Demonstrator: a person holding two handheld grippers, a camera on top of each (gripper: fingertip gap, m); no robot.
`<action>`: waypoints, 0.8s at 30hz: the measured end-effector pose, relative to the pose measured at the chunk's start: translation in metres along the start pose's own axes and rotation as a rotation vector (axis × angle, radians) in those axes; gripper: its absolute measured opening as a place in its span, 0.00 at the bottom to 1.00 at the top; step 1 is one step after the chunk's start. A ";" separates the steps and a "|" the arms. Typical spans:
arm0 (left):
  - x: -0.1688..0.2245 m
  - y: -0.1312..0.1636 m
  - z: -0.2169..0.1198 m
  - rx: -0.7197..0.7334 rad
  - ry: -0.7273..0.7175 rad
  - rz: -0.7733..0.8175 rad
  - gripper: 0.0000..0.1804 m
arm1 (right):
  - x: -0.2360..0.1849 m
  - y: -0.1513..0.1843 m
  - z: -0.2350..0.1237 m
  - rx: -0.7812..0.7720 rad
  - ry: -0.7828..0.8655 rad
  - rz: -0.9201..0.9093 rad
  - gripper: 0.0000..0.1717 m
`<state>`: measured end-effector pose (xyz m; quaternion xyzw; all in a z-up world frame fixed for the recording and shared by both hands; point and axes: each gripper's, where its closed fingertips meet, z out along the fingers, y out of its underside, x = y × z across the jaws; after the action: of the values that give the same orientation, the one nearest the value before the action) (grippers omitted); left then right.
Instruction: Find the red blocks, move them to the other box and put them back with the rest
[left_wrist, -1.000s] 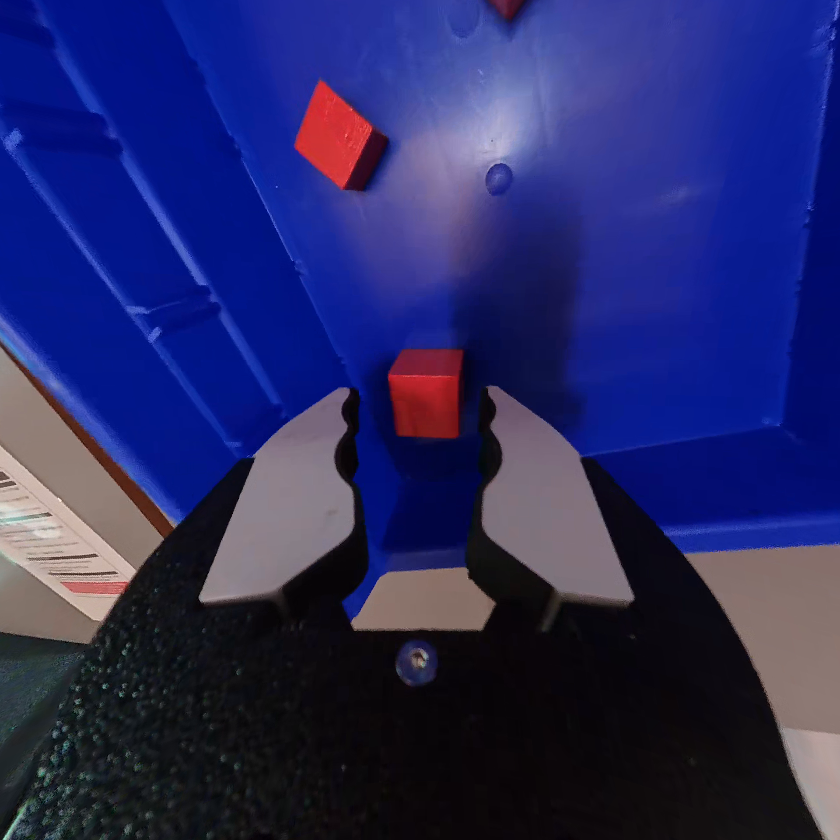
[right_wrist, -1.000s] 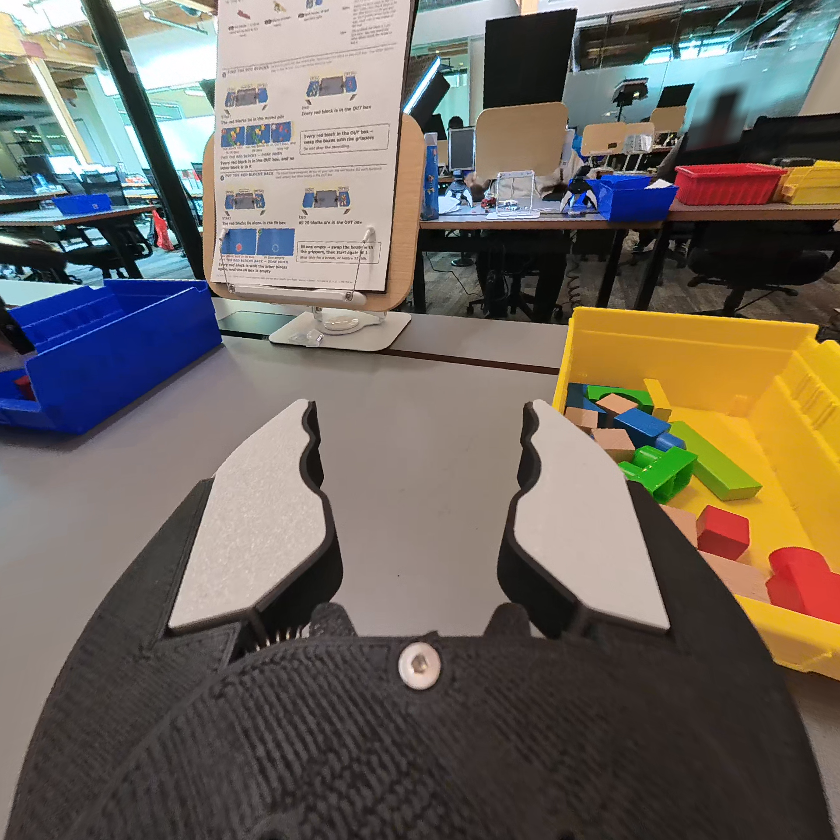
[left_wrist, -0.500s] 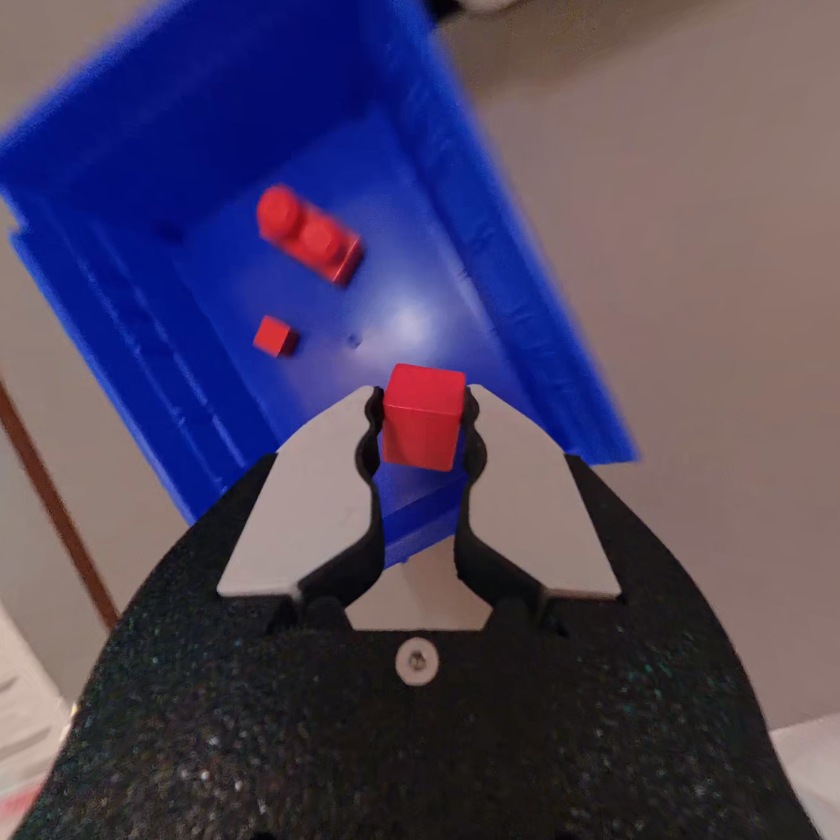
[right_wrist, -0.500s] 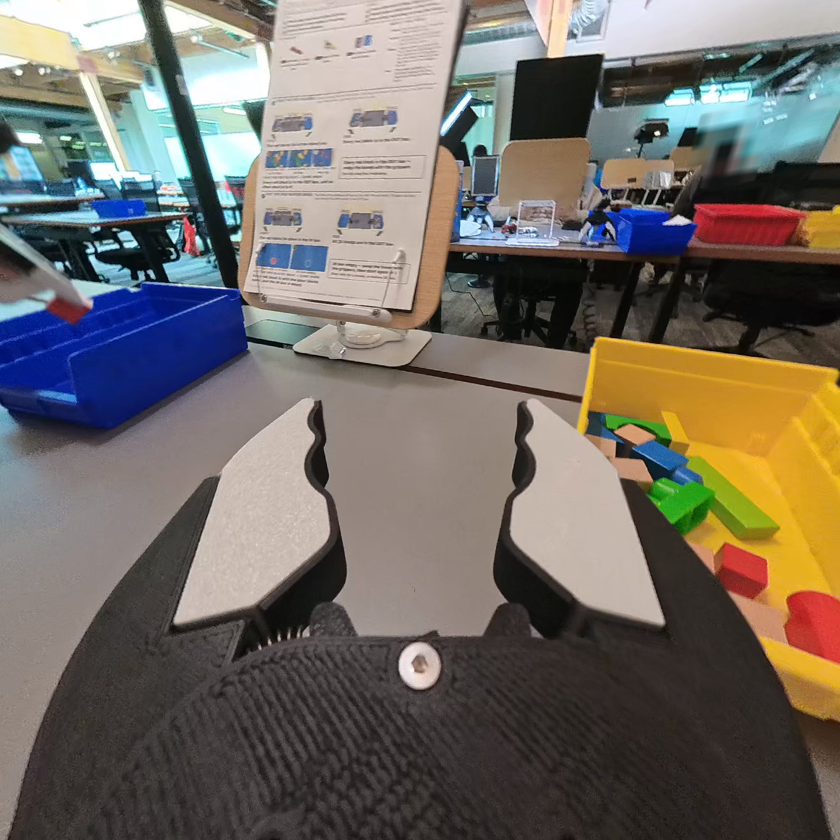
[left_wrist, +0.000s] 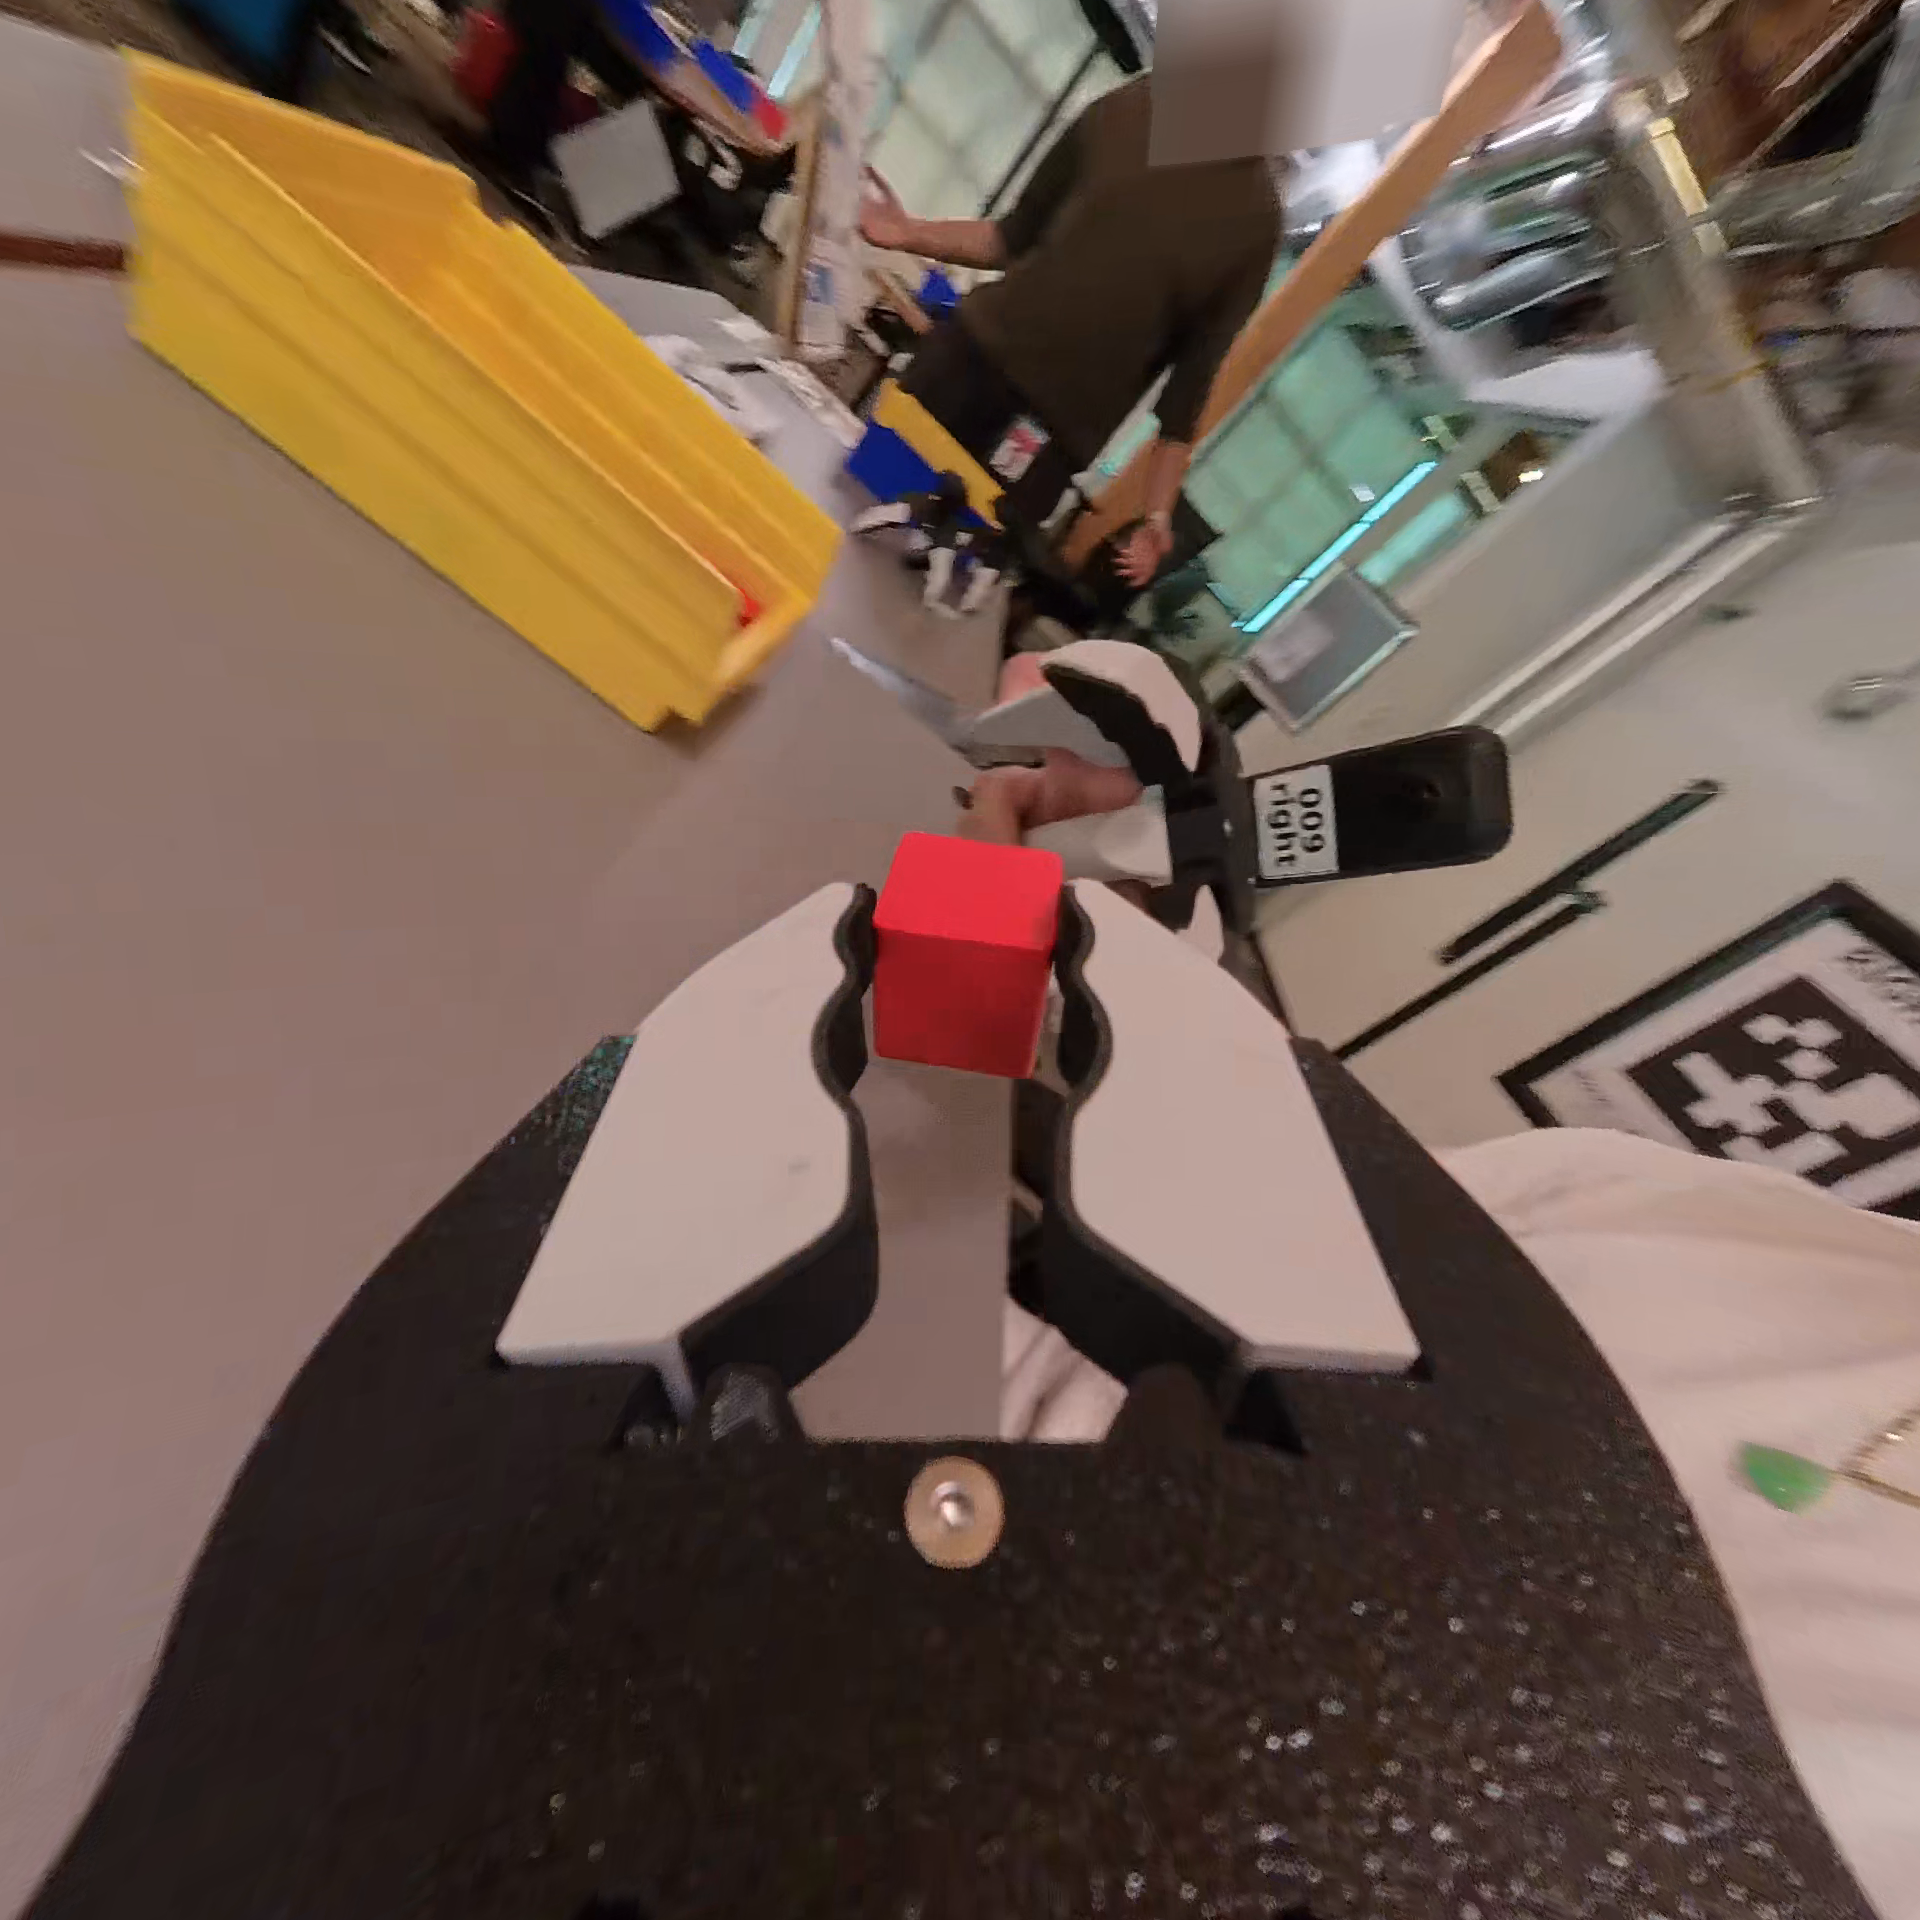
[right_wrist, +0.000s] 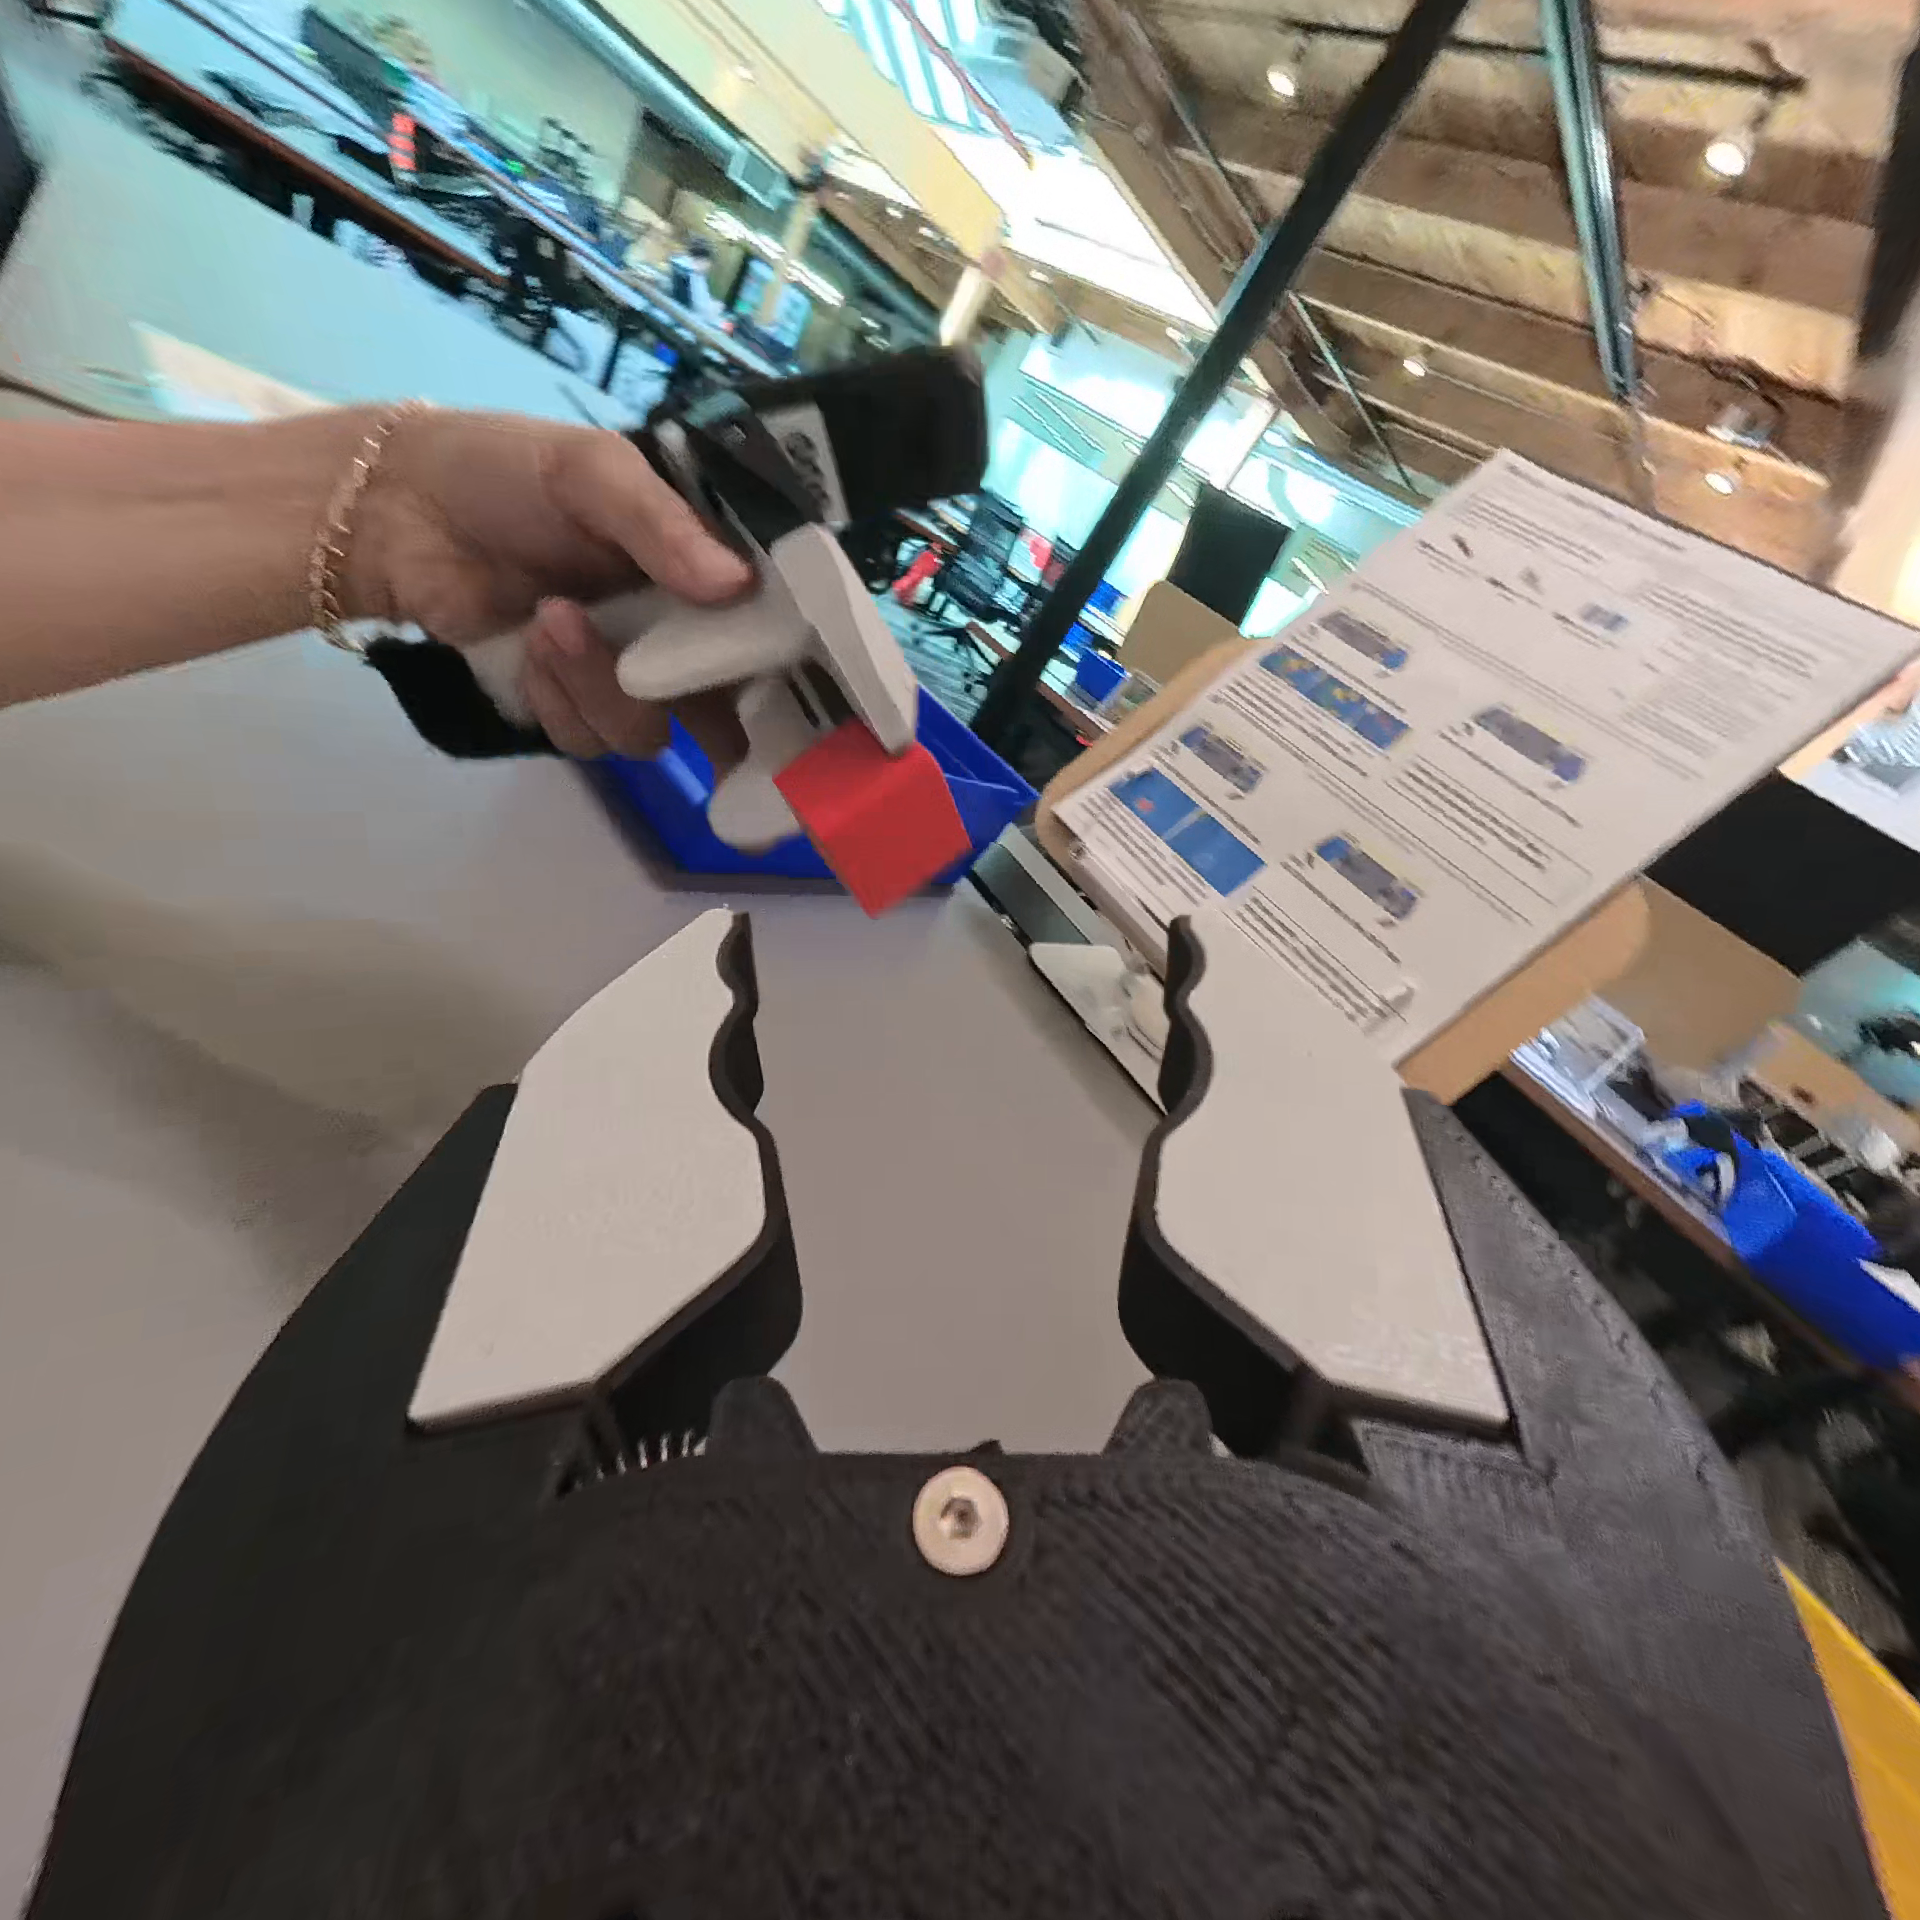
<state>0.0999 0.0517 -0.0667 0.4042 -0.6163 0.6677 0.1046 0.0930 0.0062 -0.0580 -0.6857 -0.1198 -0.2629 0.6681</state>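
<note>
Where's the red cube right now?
The red cube is clamped between the left gripper fingertips, held in the air above the grey table. In the right wrist view it sits in front of the blue box.

We find one red cube (left_wrist: 961, 961) clamped between the left gripper's (left_wrist: 964, 971) pads, clear of the table and tilted, its faces plain and unmarked. The blue box (right_wrist: 971, 774) stands on the table beyond it in the right wrist view. The yellow box (left_wrist: 436, 416) lies well apart, a glimpse of red showing at its near corner.
</note>
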 end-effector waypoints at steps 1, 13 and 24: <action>0.002 0.008 0.009 -0.010 0.039 -0.032 0.18 | -0.005 -0.002 -0.001 0.006 -0.027 -0.019 0.43; 0.004 0.038 0.033 -0.103 0.183 -0.180 0.18 | -0.038 0.021 0.004 -0.041 -0.238 -0.145 0.38; -0.002 0.043 0.037 -0.106 0.239 -0.232 0.18 | -0.043 0.030 0.011 -0.051 -0.266 -0.125 0.20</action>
<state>0.0890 0.0095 -0.1029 0.3841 -0.5831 0.6611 0.2746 0.0750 0.0227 -0.1053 -0.7224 -0.2429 -0.2140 0.6110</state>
